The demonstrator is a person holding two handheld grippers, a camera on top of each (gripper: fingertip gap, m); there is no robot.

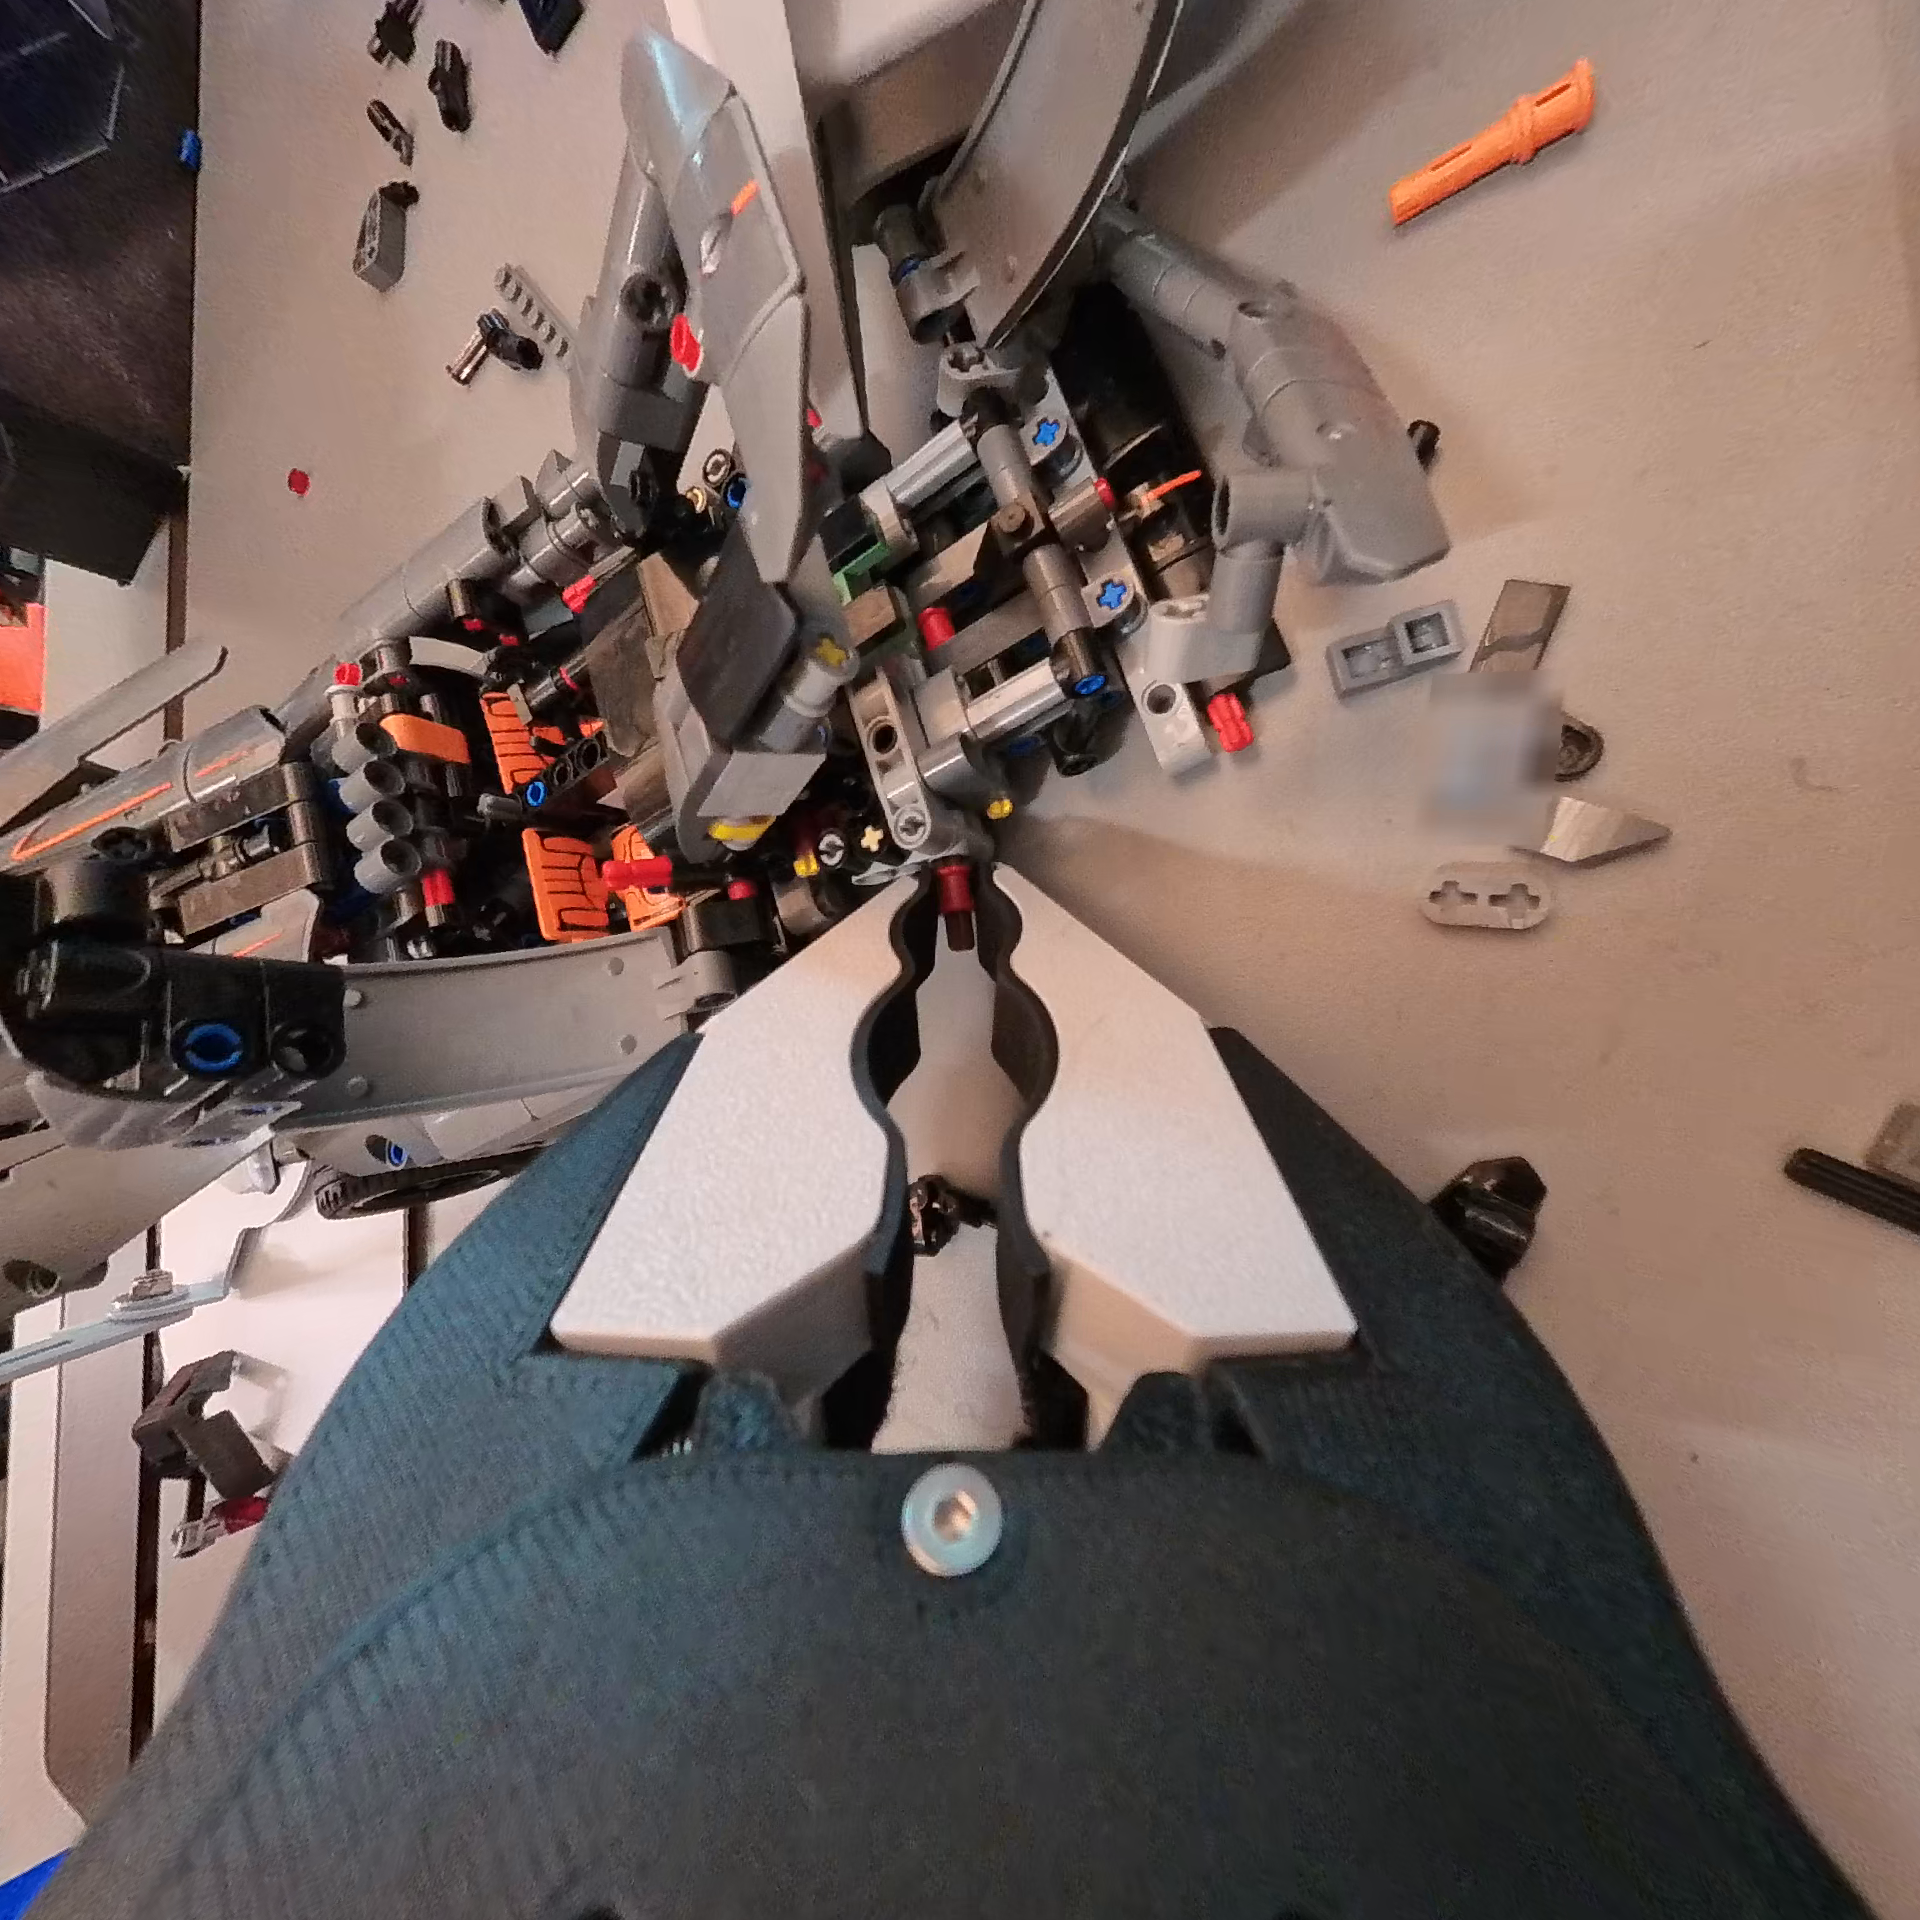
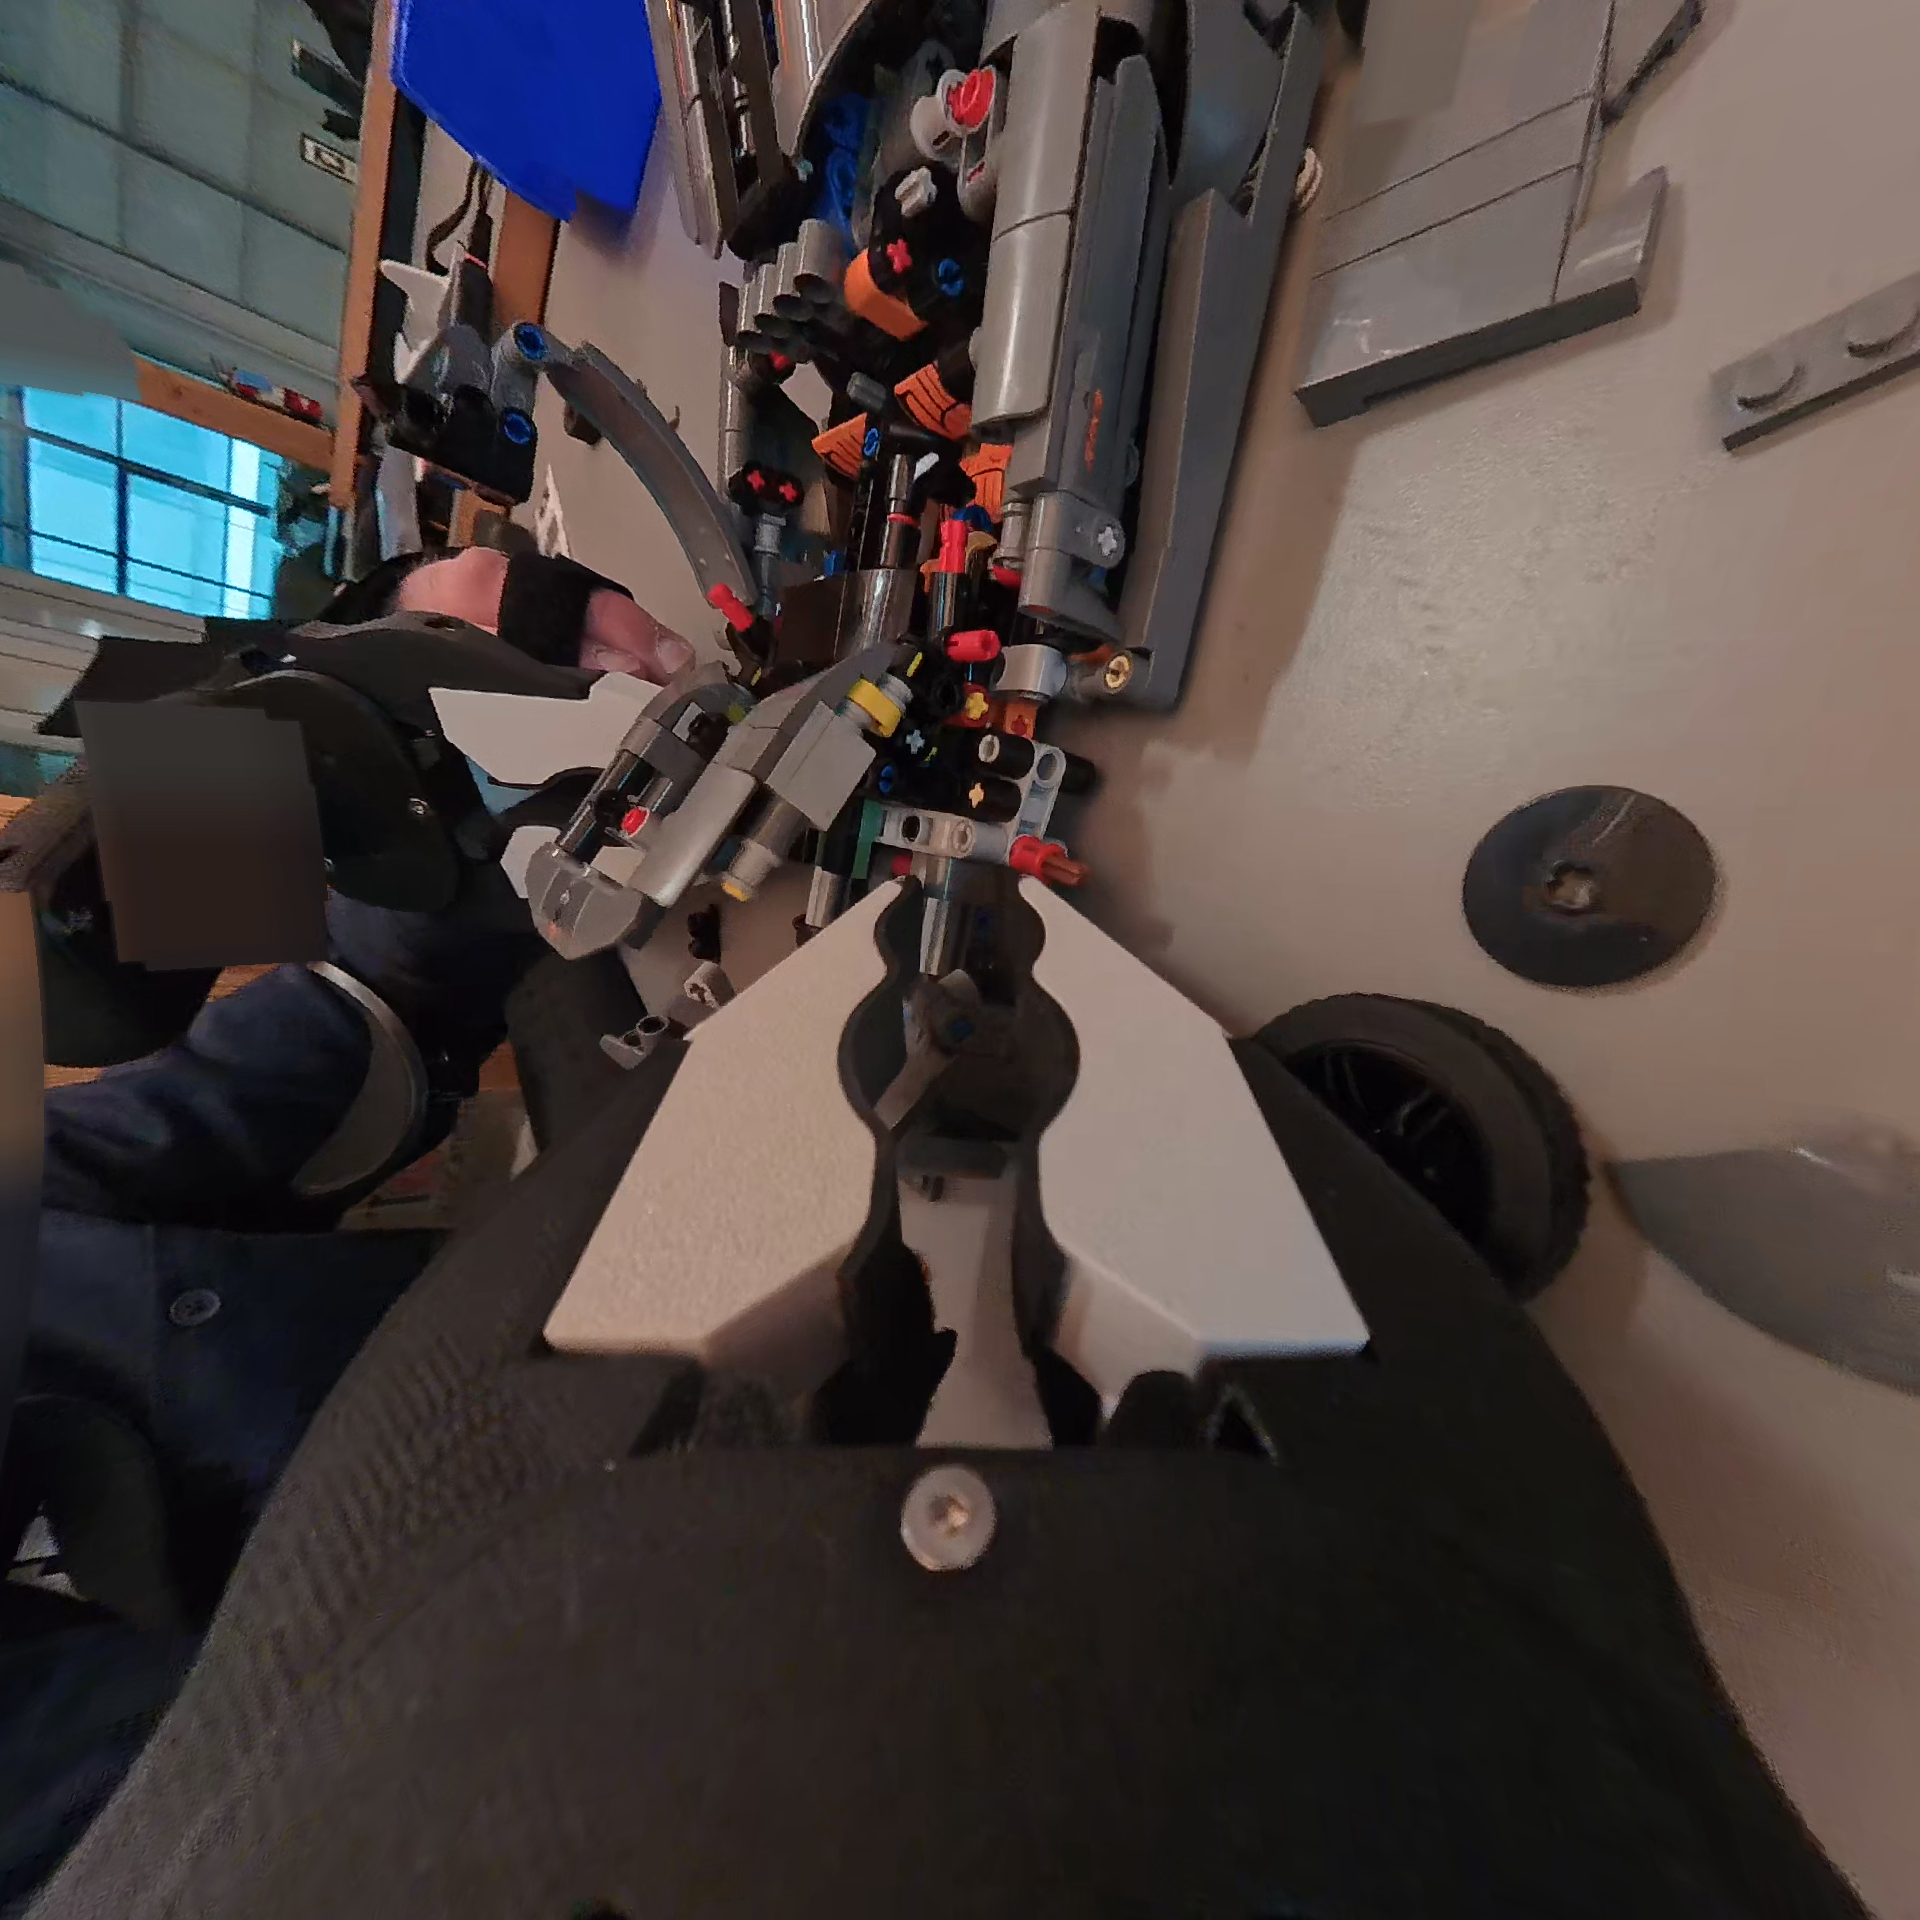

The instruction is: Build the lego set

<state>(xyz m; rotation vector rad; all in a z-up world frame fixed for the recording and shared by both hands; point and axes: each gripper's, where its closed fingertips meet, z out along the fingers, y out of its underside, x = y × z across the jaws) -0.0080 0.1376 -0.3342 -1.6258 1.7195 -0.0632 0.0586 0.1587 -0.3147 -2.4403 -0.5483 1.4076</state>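
Note:
A half-built grey, black and orange Lego Technic car [image 1: 665, 665] lies on the beige table [image 1: 1621, 436]. My left gripper [image 1: 954, 902], with white fingers on a teal body, is shut on a short dark red pin [image 1: 953, 896] that sticks out of the model's near end. In the right wrist view the car [image 2: 1049, 436] stretches away from me. My right gripper [image 2: 961, 899], with white fingers on a black body, is closed around a grey beam [image 2: 940, 935] at the model's end. The left gripper [image 2: 540, 717] also shows there, held in a hand beside the model's grey panel.
An orange axle connector [image 1: 1496, 140] lies far right. Small grey plates [image 1: 1397, 649] and a grey link [image 1: 1488, 900] lie right of the model, and black pins [image 1: 449, 85] far left. A black tyre [image 2: 1434, 1132], a black disc [image 2: 1590, 883] and grey panels [image 2: 1475, 281] lie right of my right gripper. The gap from one gripper's tips to the other's is roughly 8 centimeters. From the left gripper's tips to the grey link [image 1: 1488, 900] is close to 8 centimeters.

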